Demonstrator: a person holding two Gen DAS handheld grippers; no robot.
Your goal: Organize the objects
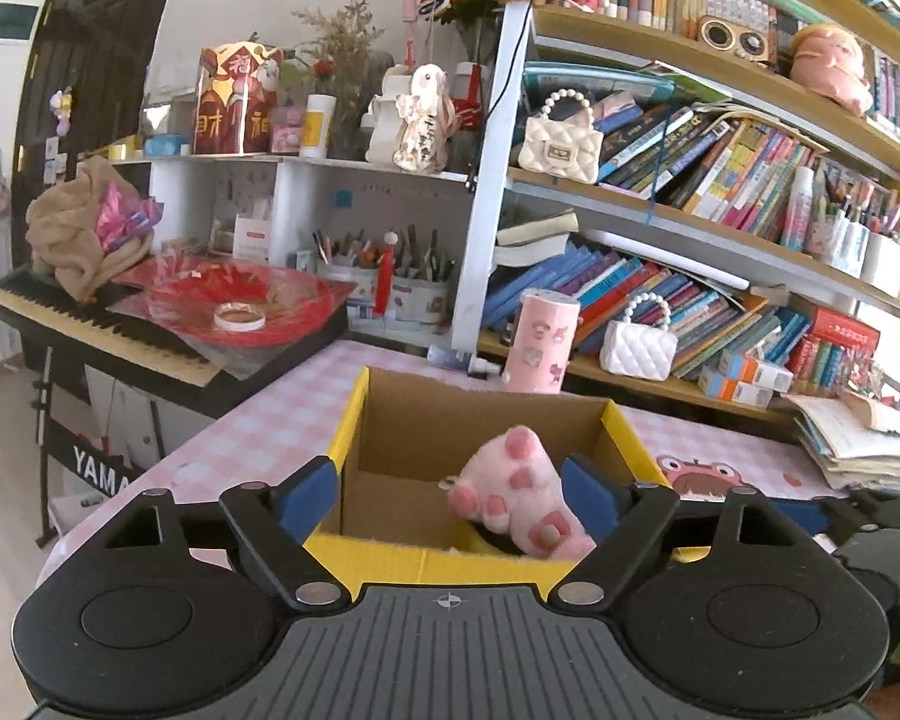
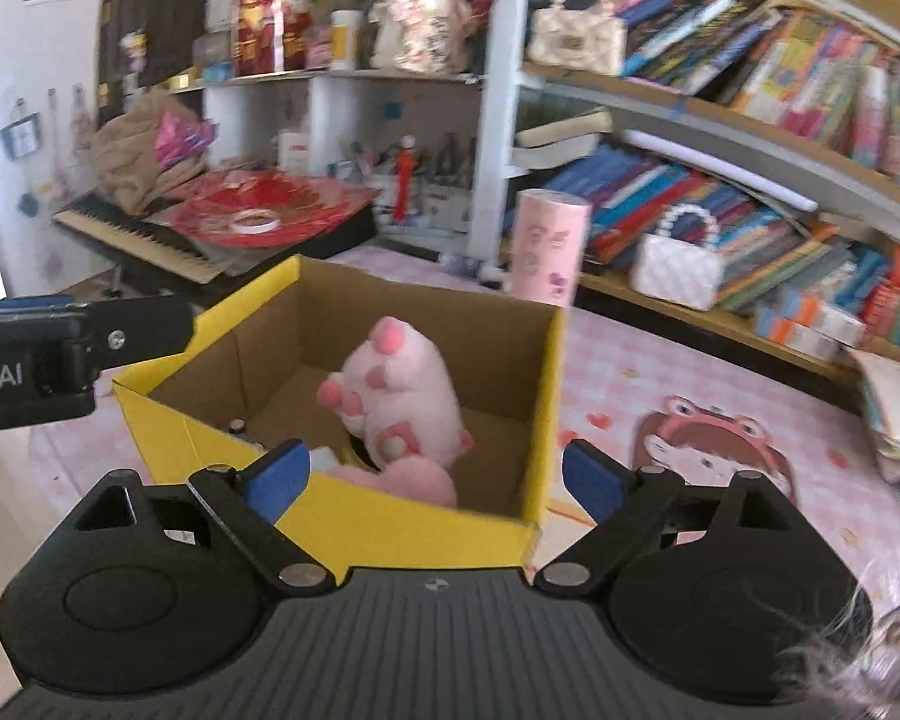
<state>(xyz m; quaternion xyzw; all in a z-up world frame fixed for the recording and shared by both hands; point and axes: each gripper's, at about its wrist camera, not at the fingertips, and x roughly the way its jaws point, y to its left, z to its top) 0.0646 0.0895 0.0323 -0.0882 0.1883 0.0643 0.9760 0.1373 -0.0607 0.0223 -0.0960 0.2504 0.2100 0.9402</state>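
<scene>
The cardboard box (image 2: 528, 420) is standing open-topped on the counter (image 2: 720, 396), so entry from above is lying free along its left half. A pink plush toy (image 2: 408, 396) is filling the right part of the inside and rising near the rim. Behind the box, a pink cylinder (image 2: 549, 246) and the bookshelf (image 2: 690, 300) are closing off the far side. To the right, bare counter is offering passing room, bounded by a paper stack (image 2: 897, 414).
</scene>
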